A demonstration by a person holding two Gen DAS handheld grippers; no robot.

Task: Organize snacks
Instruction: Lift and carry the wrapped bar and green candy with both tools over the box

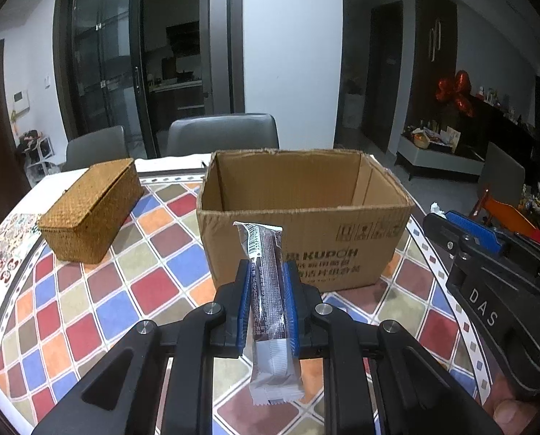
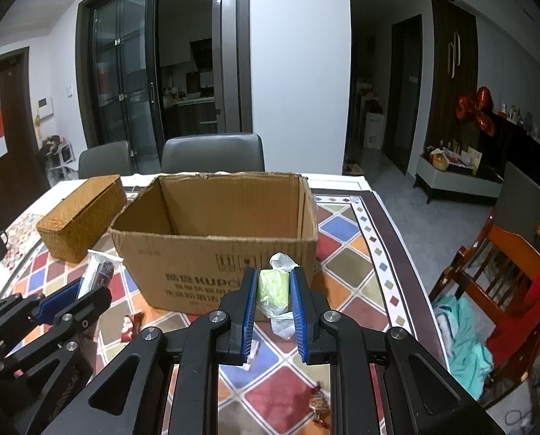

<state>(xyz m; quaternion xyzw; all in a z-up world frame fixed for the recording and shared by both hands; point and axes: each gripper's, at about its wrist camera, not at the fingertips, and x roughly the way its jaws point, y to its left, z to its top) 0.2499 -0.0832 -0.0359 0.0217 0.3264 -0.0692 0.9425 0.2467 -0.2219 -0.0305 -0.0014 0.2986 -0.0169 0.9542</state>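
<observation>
Scanning from my left, I first pick up a lidded woven rattan basket, ahead and off to the left of the left gripper, sitting on the table with its multicoloured diamond-checked cloth.

The left gripper is clamped on a long clear-wrapped dark snack bar with white crimped ends. The bar's long axis runs along the fingers, pointing straight ahead, one end poking past the fingertips and the other hanging back beneath the gripper.

Directly ahead of both grippers stands the open brown corrugated cardboard box, which looks empty as far as I can see in. From the left gripper the printed near wall is dead in front, with the rim above the bar's leading tip.

Further right, the right gripper is clamped on a small pale-green sweet in a crinkled clear wrapper, its twisted ends sticking out above and below the blue pads. The box's near wall lies ahead and slightly to its left. Two small red-wrapped sweets lie on the cloth below the grippers.

I judge both loads are bound for the box: each must clear the near rim before release. Neither gripper seems clearly nearer; the bar's length needs more clearance.
</observation>
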